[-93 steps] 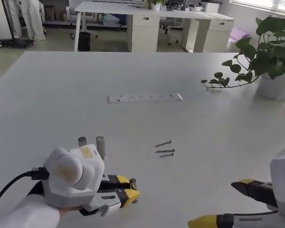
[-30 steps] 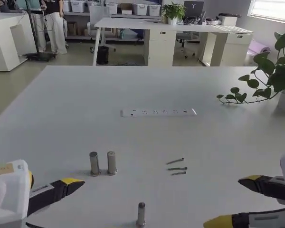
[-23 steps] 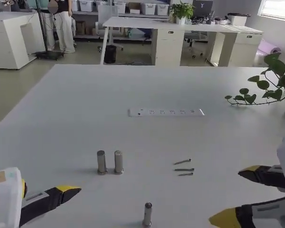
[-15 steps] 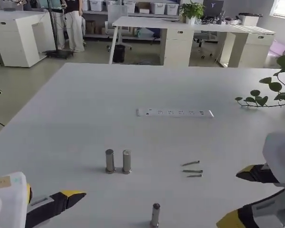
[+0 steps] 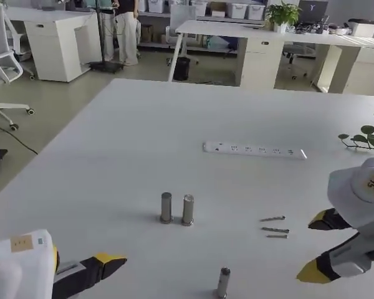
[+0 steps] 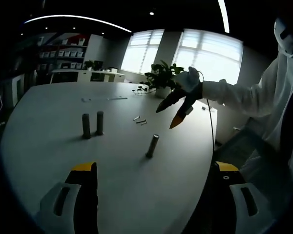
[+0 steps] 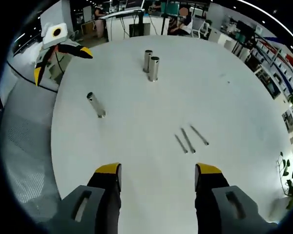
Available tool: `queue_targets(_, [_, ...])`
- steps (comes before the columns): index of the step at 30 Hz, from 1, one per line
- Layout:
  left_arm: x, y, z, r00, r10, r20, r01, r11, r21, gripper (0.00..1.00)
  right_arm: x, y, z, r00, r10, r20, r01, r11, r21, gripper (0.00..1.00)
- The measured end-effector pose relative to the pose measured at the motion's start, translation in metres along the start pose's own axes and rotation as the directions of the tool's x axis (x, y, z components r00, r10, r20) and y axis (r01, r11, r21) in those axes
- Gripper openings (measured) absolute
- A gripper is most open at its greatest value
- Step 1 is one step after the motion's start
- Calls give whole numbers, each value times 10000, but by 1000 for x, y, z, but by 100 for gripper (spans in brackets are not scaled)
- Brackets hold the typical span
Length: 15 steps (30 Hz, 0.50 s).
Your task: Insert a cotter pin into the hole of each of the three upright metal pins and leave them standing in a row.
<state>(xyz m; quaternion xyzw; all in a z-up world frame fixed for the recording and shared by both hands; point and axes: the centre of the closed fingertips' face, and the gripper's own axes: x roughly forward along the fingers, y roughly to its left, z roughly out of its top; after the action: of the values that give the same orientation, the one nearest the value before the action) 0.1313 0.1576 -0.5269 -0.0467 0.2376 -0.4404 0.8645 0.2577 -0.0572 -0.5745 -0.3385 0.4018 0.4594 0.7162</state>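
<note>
While both grippers hang over the white table, head view: two metal pins upright, side by side; third pin upright, nearer, apart. Three cotter pins lie loose to their right. Right gripper spread, empty.

Left gripper view: left gripper jaws wide apart, holding nothing; third pin ahead.

Right gripper view: cotter pins just ahead of the parted jaws.

Left gripper: jaws rise from the bottom of the left gripper view, spread wide, yellow-tipped. Right gripper: lower right of the head view, jaws parted, tips pointing left. White sleeve: right side of the left gripper view, arm extended.
</note>
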Motion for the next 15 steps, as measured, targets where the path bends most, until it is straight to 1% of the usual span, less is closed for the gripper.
queue_targets(2, [-2,-1,-2,10000,56,-16,-56,10000,-50,98,6,-3,-2,9998,20,-216,-24,9998,-189,52])
queue_targets(4, [-4,-3,-4,9999,103,-64,-103,9999,-77,97,11,-5,-2,9996,36,-285,-43,9997,-250,50])
queue_targets(7, [-6,-6,-5,9999,138,-30,-138,9998,-113,97,18,-6,-3,9991,187,-380,-196,9995,-239,48])
queue_targets(10, [-9,-10,-7,9997,227,8,-227,9995,-203,96,26,-13,-11,9963,-32,-857,-26,9977,-675,45])
queue_targets(11, [-9,-10,-7,9997,253,65,-252,9994,-251,96,28,-15,-12,9959,-63,-904,3,9978,-662,44])
queue_targets(13, [-10,-10,-9,9993,332,192,-322,9980,-542,96,31,-21,-11,9963,-81,-861,27,9980,-625,39])
queue_targets(15, [-10,-9,-13,9988,454,179,-440,9966,-703,95,35,-24,-6,9985,-11,-555,-15,9989,-458,35])
